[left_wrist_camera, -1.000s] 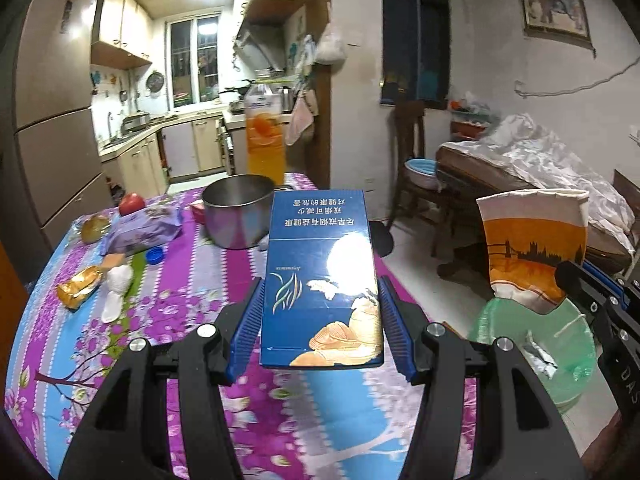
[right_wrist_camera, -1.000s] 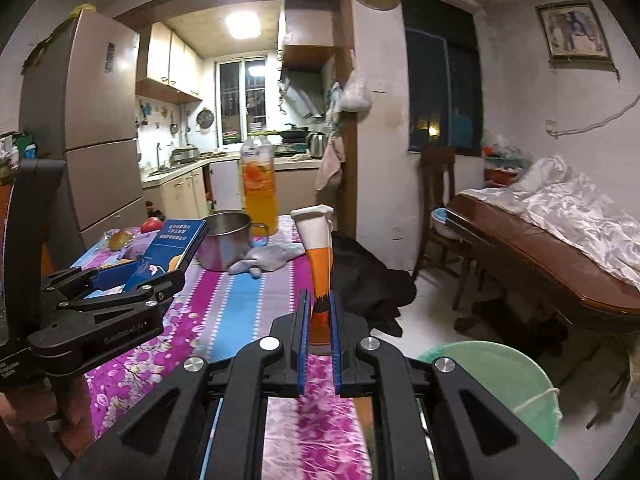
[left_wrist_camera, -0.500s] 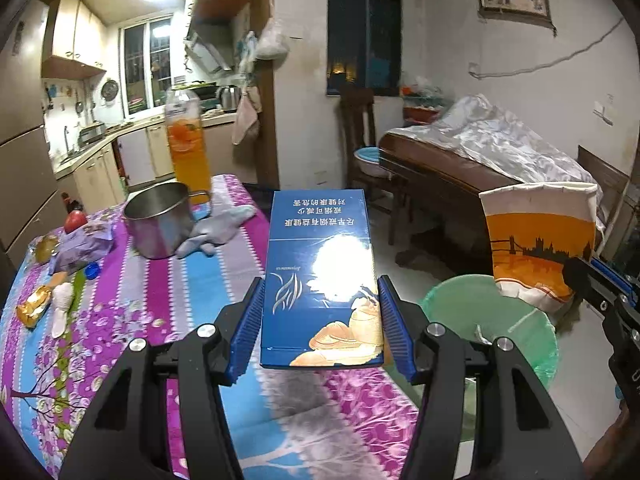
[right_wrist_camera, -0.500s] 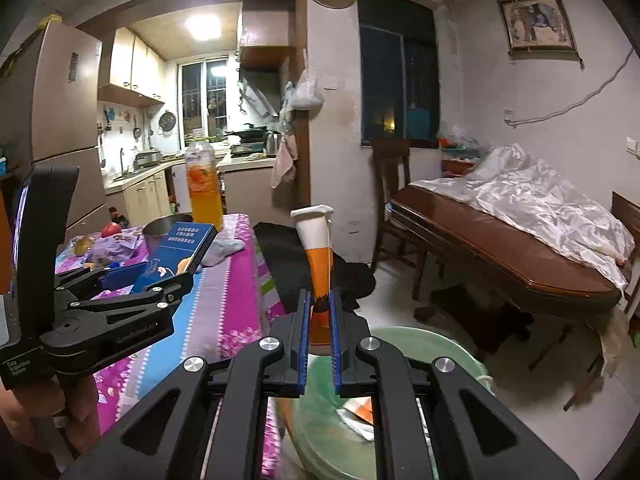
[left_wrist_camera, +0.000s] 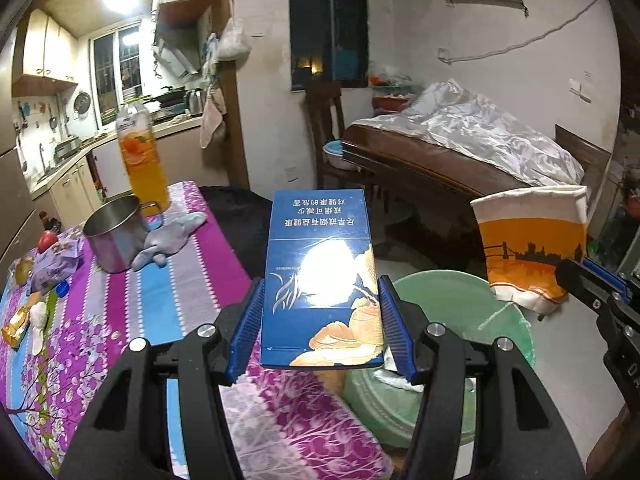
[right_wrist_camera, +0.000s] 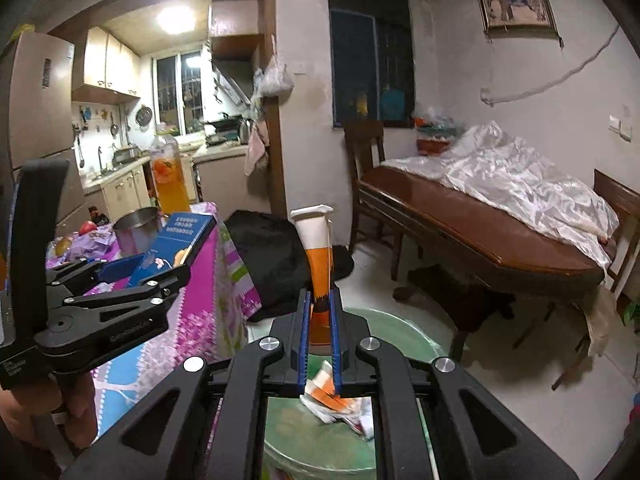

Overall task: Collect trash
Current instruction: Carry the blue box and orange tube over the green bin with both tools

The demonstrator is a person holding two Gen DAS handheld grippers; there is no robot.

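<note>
Far left on the table [left_wrist_camera: 168, 292], litter is still waiting: a gold wrapper [left_wrist_camera: 16, 322], a blue cap [left_wrist_camera: 61, 289] and a purple packet [left_wrist_camera: 54, 268] lie near the edge. Behind them stand a steel pot [left_wrist_camera: 114, 232] and a juice bottle [left_wrist_camera: 142, 156], which look like keepers rather than trash, with a grey cloth [left_wrist_camera: 168, 236] just beside the pot.

Centre now: the left hand-held gripper [left_wrist_camera: 322, 328] pinches a blue box [left_wrist_camera: 322, 280] by its long sides, flat and lengthwise, over the table's near corner, with the green bin [left_wrist_camera: 440, 300] just beyond.

Further right, the right hand-held gripper [right_wrist_camera: 320, 336] has its jaws nearly pressed together on a squashed paper cup [right_wrist_camera: 318, 256], orange and white, held upright above the bin [right_wrist_camera: 400, 336]. Crumpled papers [right_wrist_camera: 340, 400] already lie inside.

So the tally, as a judgement: some trash is binned, two pieces are in hand and almost over the drop point, neither released yet. Left to do: let go of the cup and box, then return for the scraps at the far left. The box sits closer to the table than the bin's middle, so it likely needs carrying further before release.
</note>
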